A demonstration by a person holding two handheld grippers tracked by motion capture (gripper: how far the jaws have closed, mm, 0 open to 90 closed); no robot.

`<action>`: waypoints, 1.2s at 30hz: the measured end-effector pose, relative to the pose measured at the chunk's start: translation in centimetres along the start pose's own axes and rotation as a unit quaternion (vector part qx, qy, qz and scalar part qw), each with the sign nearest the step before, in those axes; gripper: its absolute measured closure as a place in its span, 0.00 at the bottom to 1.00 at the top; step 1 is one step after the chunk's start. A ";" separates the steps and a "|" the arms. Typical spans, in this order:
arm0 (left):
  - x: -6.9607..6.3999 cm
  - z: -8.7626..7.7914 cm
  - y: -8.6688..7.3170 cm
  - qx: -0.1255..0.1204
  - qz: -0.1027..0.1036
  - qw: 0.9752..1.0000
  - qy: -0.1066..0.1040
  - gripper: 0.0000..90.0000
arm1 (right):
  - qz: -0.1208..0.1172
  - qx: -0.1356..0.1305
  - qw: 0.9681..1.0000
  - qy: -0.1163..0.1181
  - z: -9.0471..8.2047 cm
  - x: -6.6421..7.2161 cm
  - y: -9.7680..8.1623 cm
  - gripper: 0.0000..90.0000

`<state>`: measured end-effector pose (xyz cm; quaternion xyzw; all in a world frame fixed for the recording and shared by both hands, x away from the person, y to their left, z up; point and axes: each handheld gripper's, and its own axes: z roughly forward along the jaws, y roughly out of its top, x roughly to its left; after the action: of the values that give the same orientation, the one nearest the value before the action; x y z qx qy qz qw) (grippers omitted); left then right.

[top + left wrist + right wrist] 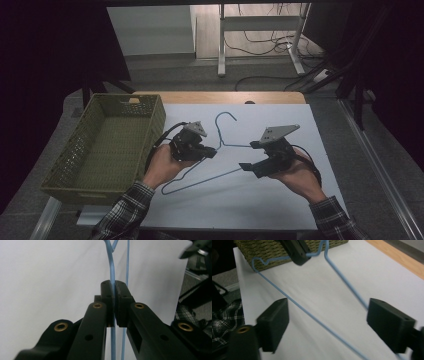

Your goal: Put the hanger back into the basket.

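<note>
The left tongs point(210, 151) are pinching one shoulder of the thin blue wire coat hanger point(226, 145), holding it over the white-covered counter point(300, 130) beside the woven olive-green basket point(90, 165). The right tongs point(250, 156) are waiting spread around the opposite wire. It looks light, springy and slick, so gripping near the neck seems best.

Dim room: grey floor point(260, 75), white desk frame point(260, 22) behind (cables point(260, 42) beneath it).

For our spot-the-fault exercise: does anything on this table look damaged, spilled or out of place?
Nothing stands out. The blue wire hanger looks intact, clamped by the left hand-held gripper; the green basket sits upright on the white table.
</note>
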<state>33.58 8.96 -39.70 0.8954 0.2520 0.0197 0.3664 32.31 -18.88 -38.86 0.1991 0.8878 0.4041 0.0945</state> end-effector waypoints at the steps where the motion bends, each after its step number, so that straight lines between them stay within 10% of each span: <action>1: 0.0 -0.2 0.0 -0.006 -0.011 1.000 0.002 0.97 | 0.000 0.000 1.000 0.000 0.0 0.0 0.0 0.19; 23: 2.6 -8.4 1.2 -0.033 -0.082 0.994 0.065 0.97 | 0.084 -0.027 0.996 -0.029 -3.3 -0.1 -5.0 0.05; 36: 5.6 -14.5 -1.6 -0.046 -0.123 0.982 0.135 0.97 | 0.134 -0.038 0.989 -0.041 -3.5 -0.4 -7.4 0.02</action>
<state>34.59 21.90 -31.04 0.8289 0.4063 0.1071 0.3692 29.46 -25.83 -42.17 0.3294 0.8323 0.4381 0.0832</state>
